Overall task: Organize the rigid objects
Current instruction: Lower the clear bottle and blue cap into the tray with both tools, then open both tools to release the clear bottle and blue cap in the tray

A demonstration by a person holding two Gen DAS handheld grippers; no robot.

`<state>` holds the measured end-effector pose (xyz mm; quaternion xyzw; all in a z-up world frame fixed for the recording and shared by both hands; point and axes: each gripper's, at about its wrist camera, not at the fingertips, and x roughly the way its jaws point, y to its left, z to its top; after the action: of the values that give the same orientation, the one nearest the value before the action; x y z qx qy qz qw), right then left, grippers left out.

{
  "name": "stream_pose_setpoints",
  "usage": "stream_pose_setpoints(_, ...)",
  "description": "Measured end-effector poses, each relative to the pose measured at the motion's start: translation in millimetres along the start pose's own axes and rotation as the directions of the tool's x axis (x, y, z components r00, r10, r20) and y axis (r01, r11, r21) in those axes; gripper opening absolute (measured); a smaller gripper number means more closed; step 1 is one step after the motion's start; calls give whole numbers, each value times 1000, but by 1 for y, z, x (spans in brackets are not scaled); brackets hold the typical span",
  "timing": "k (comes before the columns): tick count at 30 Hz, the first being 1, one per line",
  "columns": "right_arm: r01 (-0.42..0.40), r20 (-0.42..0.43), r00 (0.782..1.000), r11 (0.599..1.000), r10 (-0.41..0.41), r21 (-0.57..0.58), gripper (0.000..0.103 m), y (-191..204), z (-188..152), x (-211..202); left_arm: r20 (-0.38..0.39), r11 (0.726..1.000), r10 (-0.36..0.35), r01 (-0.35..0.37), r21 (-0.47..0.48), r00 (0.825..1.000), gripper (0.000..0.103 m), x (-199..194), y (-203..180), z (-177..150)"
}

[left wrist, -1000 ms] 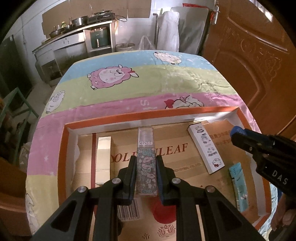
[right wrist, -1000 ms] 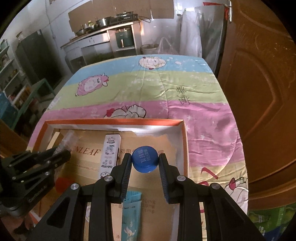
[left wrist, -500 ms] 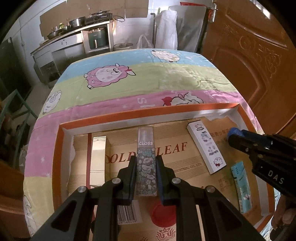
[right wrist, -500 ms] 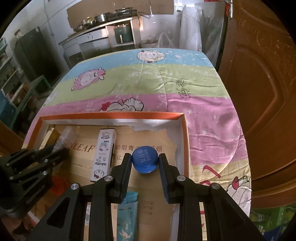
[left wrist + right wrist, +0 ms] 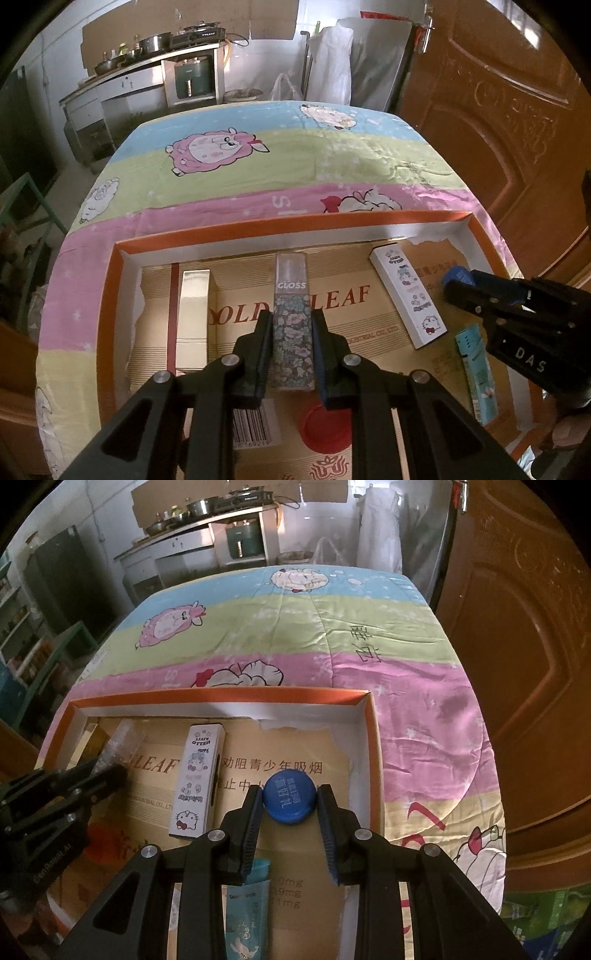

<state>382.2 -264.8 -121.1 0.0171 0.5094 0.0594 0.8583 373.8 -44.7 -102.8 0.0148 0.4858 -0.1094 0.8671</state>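
My left gripper (image 5: 290,325) is shut on a floral GLOSS box (image 5: 291,321), held over the orange-rimmed tray (image 5: 258,227). My right gripper (image 5: 290,803) is shut on a blue bottle cap (image 5: 289,797) over the tray's right part (image 5: 373,738); it also shows in the left wrist view (image 5: 458,282). In the tray lie a white Hello Kitty box (image 5: 408,295) (image 5: 195,779), a gold box (image 5: 194,314) and a teal tube (image 5: 476,373) (image 5: 245,919).
The tray sits on a striped cartoon quilt (image 5: 277,166) over a table. A brown wooden door (image 5: 498,110) stands at the right. A kitchen counter with pots (image 5: 147,59) is at the back. A red disc (image 5: 325,428) marks the tray's cardboard floor.
Both grippers have pulled back and risen slightly with their objects still held; the tray appears a little farther away in both views.
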Motion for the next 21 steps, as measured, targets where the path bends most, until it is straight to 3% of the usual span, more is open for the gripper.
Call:
stream_pose_setpoints(10,3,4,1000,1000,-3,-5,33,1,-2,-1,19,1000,-9,9,-8,1000,39,-6,0,0)
stream_pose_setpoints(21,0,20,1000,1000,0,19,35,-3,-6,-8,58,1000,-20,20,-6,998,39,-23,-3,-2)
